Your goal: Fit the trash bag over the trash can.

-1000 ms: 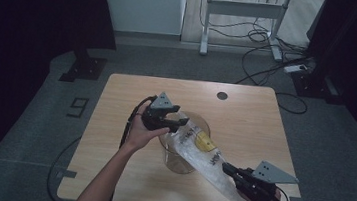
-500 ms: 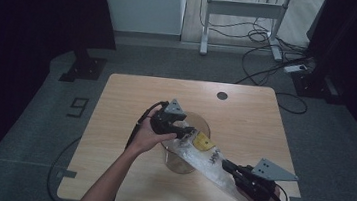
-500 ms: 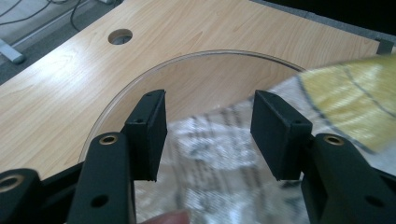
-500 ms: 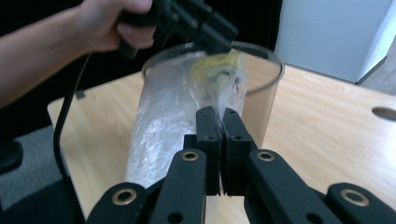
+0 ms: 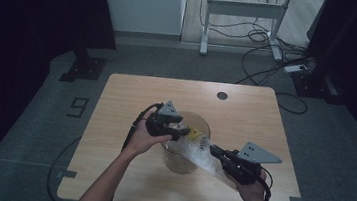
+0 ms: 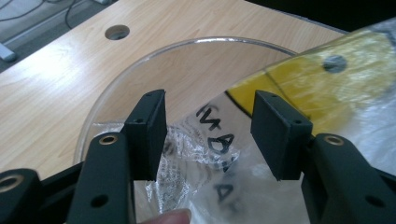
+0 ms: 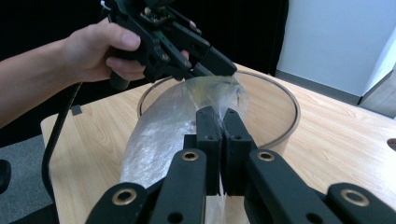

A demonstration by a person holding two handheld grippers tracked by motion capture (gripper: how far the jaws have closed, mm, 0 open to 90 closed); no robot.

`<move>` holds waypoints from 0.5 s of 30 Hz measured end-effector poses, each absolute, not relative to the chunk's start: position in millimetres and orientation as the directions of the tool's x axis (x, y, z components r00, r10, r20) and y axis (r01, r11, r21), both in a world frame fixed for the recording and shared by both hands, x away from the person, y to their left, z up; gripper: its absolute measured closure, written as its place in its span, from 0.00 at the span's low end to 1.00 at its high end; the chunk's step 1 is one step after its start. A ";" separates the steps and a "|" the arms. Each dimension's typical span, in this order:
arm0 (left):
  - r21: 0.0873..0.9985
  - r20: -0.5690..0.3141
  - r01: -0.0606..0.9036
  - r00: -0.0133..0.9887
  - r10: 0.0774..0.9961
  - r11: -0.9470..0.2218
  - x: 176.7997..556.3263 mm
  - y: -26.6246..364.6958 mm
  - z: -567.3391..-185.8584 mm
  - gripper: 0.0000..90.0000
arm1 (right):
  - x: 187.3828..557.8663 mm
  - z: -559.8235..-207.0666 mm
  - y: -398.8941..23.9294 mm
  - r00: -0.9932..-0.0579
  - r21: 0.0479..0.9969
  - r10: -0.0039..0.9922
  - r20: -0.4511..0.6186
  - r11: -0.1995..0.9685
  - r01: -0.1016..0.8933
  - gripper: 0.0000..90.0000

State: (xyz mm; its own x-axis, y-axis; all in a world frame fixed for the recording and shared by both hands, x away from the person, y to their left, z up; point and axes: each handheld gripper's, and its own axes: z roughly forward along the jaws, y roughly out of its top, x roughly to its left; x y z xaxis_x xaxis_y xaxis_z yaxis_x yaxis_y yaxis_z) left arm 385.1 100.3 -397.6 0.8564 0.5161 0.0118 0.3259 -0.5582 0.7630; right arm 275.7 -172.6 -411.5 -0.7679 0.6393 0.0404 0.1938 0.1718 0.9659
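Showing black lettering, clear plastic bag

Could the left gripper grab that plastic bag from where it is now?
Probably yes. The left gripper has its jaws open with the bag lying between them over the glass bowl; nothing blocks it. The right gripper holds the bag's other end.

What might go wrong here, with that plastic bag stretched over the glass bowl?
The right gripper pinches just a thin fold of the bag, so a tug might tear it or slip it free. The left gripper has open jaws around the bag's end, gripping nothing, so that end may sag. Pulling sideways might also drag or tip the bowl.
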 end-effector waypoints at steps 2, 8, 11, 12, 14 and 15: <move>0.760 0.005 0.330 0.858 0.513 -0.559 384.2 99.4 -399.3 0.50 | 278.5 -410.9 -170.3 -0.771 0.965 0.636 0.043 0.172 0.196 0.97; 0.751 -0.004 0.335 0.864 0.503 -0.569 382.4 96.2 -402.3 0.50 | 289.4 -413.2 -164.9 -0.780 0.963 0.622 0.073 0.159 0.217 0.97; 0.754 -0.012 0.333 0.869 0.495 -0.566 381.7 97.0 -401.2 0.51 | 293.4 -414.8 -162.8 -0.781 0.962 0.620 0.075 0.160 0.220 0.97; 0.756 -0.015 0.333 0.869 0.494 -0.563 381.2 97.8 -400.4 0.51 | 295.1 -415.2 -162.1 -0.782 0.962 0.619 0.073 0.164 0.220 0.97; 0.763 -0.016 0.330 0.869 0.495 -0.555 379.9 100.0 -398.6 0.51 | 298.5 -415.9 -161.4 -0.783 0.960 0.616 0.083 0.163 0.229 0.97; 0.770 -0.022 0.330 0.869 0.495 -0.546 378.6 102.0 -396.9 0.51 | 299.6 -416.0 -161.2 -0.784 0.959 0.614 0.086 0.161 0.231 0.97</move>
